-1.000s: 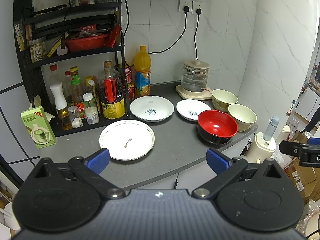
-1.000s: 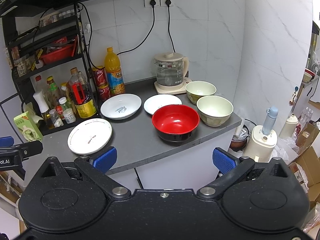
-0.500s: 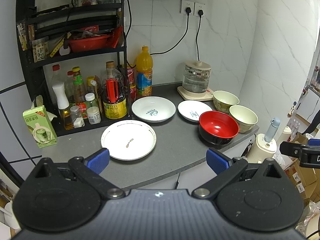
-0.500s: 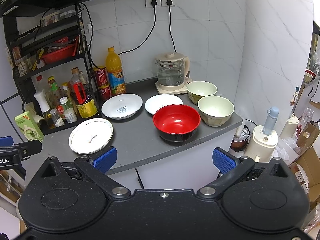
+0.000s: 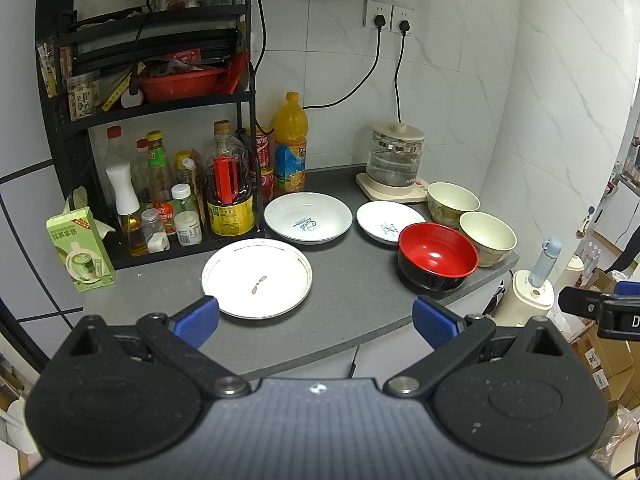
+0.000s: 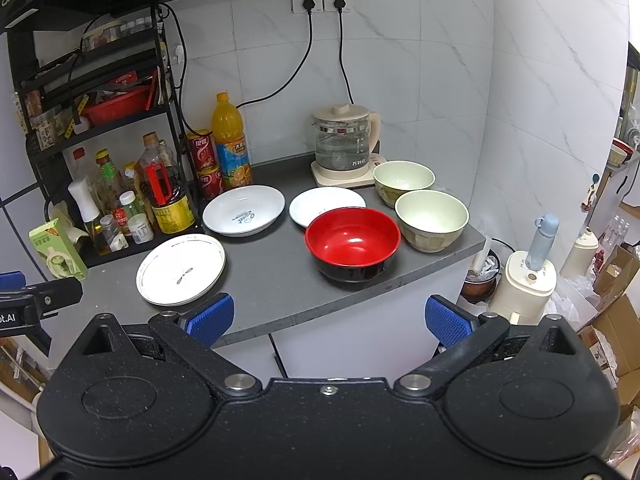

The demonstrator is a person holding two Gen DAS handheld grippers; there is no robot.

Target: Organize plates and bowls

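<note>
While both tongs hang spread and empty short of the dark grey worktop [image 5: 352,280], the left tongs [image 5: 316,318] face the flat gold-rimmed white plate [image 5: 256,277], likely first. Rightward lie a deep white plate [image 5: 308,218], a small white dish [image 5: 390,222], a red-and-black bowl [image 6: 353,242] before the right tongs [image 6: 328,318], then two pale green bowls [image 6: 431,220], all unstacked.

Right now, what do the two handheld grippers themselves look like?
The left gripper and right gripper match: speckled matte black bodies with two round lobes, silver pivot bolts, angled black linkage arms, and blue ribbed pads on the fingertips. White lettering marks the right gripper's side, seen from the left camera. No hands, sleeves or cables show.
</note>
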